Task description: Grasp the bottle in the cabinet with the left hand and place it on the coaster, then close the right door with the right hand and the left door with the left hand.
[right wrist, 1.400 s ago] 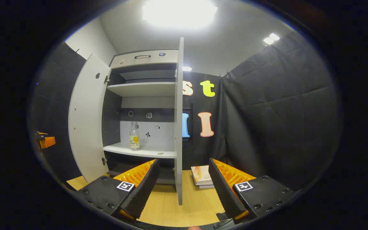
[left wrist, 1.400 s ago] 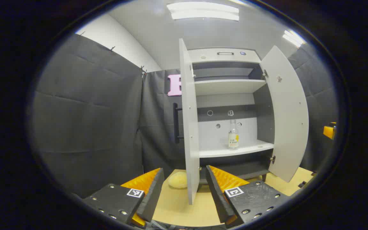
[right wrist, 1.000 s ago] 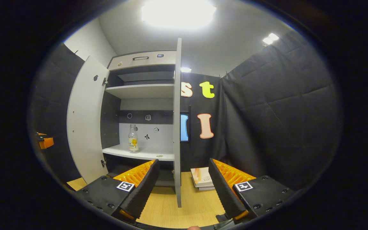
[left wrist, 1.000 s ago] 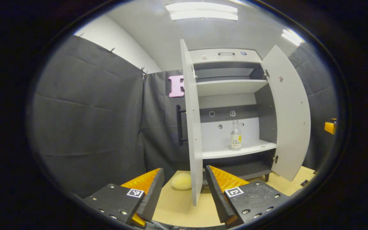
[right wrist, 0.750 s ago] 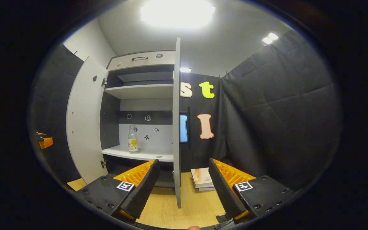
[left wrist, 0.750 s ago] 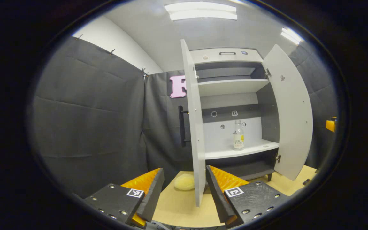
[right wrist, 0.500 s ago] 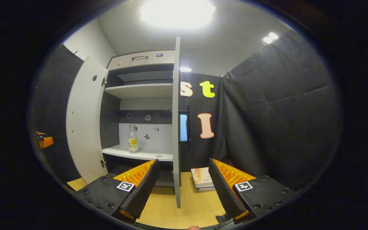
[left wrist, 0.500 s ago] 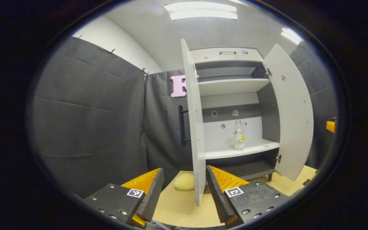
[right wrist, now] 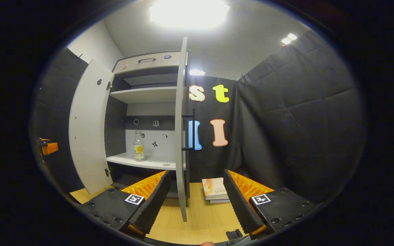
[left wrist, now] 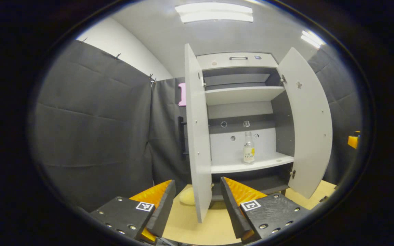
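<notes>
A clear bottle (left wrist: 248,148) with a yellow label stands upright on the cabinet's middle shelf (left wrist: 251,166); the right gripper view has the bottle (right wrist: 138,146) too. Both doors stand open: the left door (left wrist: 197,136) hangs right in front of my left gripper (left wrist: 197,184), the right door (left wrist: 308,126) swings out wide. My left gripper is open and holds nothing, well short of the bottle. A pale round coaster (left wrist: 185,196) lies on the table behind the left door. My right gripper (right wrist: 197,172) is open, facing the right door's edge (right wrist: 180,136) and its dark handle (right wrist: 188,130).
The cabinet stands on a light wooden table (right wrist: 200,222). A small stack of books (right wrist: 214,189) lies to the right of the right door. Black cloth walls close in on both sides. The upper shelf (left wrist: 243,94) carries nothing.
Both cameras have shifted, so the cabinet sits further left in each view. The right door's handle now shows in the right gripper view. Bottle, doors and jaws are unchanged.
</notes>
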`<action>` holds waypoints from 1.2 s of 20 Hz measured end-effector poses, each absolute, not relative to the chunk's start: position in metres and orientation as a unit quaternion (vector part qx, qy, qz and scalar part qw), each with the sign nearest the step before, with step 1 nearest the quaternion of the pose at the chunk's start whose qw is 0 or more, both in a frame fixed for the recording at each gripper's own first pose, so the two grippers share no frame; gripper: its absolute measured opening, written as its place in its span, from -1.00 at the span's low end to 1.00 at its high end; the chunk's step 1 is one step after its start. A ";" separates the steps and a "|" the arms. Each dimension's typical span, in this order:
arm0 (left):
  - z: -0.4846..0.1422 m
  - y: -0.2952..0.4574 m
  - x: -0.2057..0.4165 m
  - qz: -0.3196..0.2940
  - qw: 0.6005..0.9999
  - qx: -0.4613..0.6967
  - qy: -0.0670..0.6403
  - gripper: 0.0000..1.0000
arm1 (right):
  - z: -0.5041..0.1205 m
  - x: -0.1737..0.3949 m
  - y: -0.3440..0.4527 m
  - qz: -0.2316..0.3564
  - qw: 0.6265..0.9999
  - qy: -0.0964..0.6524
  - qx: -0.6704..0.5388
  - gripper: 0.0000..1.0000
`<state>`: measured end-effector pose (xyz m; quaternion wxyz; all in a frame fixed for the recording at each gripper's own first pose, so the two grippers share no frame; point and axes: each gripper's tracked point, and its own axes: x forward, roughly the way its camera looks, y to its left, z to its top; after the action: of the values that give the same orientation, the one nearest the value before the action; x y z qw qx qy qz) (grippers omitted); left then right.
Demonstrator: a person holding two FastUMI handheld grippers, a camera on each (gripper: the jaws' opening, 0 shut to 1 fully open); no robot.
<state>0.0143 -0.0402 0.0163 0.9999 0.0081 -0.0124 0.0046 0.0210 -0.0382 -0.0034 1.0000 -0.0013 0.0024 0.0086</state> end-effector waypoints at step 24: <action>0.055 -0.179 0.164 -0.119 0.993 -0.014 -0.013 0.55 | -0.019 0.066 -0.085 -0.040 0.999 0.006 -0.016 0.96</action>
<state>0.1636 -0.1793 0.0551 0.9927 -0.0143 -0.0129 -0.1192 0.0657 -0.0849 -0.0190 0.9991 -0.0163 0.0059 -0.0395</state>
